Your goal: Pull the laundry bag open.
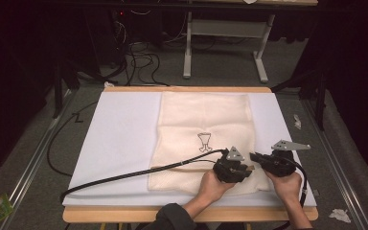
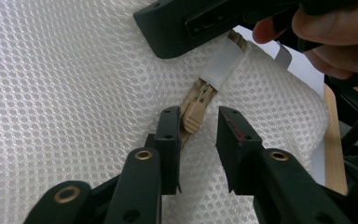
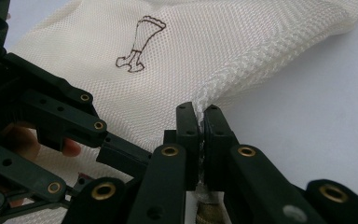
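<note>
A cream mesh bag (image 1: 203, 124) with a small brown drawing (image 1: 204, 142) lies flat on the white pad (image 1: 120, 139). At the bag's near right corner both grippers meet. My left gripper (image 2: 198, 116) stands open with the tan zipper pull (image 2: 193, 115) between its jaws, close against the left one; a gap remains on the other side. My right gripper (image 3: 201, 112) is shut on the bag's mesh edge (image 3: 223, 79), beside the white tab (image 2: 223, 63) at the zipper's end. From above, the left gripper (image 1: 249, 167) and the right gripper (image 1: 255, 156) point at each other.
The pad rests on a wooden table (image 1: 124, 214). A black cable (image 1: 124, 176) trails left from the left gripper across the pad's front. Beyond the table are floor cables (image 1: 139, 62) and a white frame (image 1: 225, 43). Paper scraps (image 1: 339, 214) lie on the floor at right.
</note>
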Tool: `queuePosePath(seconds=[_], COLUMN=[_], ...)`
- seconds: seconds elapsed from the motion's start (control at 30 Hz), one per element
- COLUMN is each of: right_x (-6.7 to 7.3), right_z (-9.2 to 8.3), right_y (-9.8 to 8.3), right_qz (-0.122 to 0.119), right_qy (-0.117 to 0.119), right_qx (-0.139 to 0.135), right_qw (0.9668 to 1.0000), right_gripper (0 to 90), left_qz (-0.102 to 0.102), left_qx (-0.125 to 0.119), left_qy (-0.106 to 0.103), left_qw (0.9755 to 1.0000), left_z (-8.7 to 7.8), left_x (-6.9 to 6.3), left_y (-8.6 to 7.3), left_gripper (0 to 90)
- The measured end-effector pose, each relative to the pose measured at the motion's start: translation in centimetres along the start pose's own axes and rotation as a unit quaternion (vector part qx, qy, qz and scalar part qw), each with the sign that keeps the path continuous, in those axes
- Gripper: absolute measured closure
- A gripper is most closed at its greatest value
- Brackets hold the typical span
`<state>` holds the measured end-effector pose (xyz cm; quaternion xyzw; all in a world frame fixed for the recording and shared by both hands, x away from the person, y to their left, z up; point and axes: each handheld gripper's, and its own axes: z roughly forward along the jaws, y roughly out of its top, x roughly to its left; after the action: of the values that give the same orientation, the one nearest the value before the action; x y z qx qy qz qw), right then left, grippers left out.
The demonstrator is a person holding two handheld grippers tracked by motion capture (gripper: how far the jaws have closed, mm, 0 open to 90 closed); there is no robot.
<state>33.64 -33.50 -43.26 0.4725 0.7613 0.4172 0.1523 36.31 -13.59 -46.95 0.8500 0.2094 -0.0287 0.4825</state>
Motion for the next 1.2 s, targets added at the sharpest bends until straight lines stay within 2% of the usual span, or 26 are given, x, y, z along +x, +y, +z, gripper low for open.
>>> queuePosePath(seconds=[0.1,0.33,0.43,0.5,0.73,0.97,1.2], right_x=[0.0,0.0,0.0,0.0,-0.1,-0.5,-0.6], right_z=[0.0,0.1,0.1,0.1,0.1,-0.3,-0.3], right_y=[0.0,0.0,0.0,0.0,0.0,-0.4,-0.6], right_qz=[-0.001,0.0,0.0,0.002,0.0,0.004,-0.002], right_qy=[-0.002,0.0,0.0,0.0,0.0,-0.002,0.002], right_qx=[0.003,0.0,0.001,0.002,-0.003,-0.005,-0.007], right_qw=[1.0,1.0,1.0,1.0,1.0,1.0,1.0], right_gripper=[88.2,88.2,88.2,88.2,88.2,88.2,88.1], left_qz=[-0.003,-0.007,-0.027,-0.031,-0.027,-0.014,0.001], left_qx=[-0.004,-0.01,-0.01,-0.011,-0.008,-0.002,0.008], left_qy=[-0.011,-0.018,-0.011,-0.014,-0.015,-0.015,-0.008], left_qw=[0.9999,0.9998,0.9995,0.9994,0.9995,0.9998,0.9999], left_z=[-0.1,-0.1,0.4,0.5,0.1,-0.4,-0.9], left_x=[-0.1,0.0,0.2,0.2,0.0,-0.2,-0.2], left_y=[0.1,0.1,0.0,0.0,0.2,0.4,0.5], left_gripper=[71.8,76.4,81.6,82.5,86.4,86.6,86.8])
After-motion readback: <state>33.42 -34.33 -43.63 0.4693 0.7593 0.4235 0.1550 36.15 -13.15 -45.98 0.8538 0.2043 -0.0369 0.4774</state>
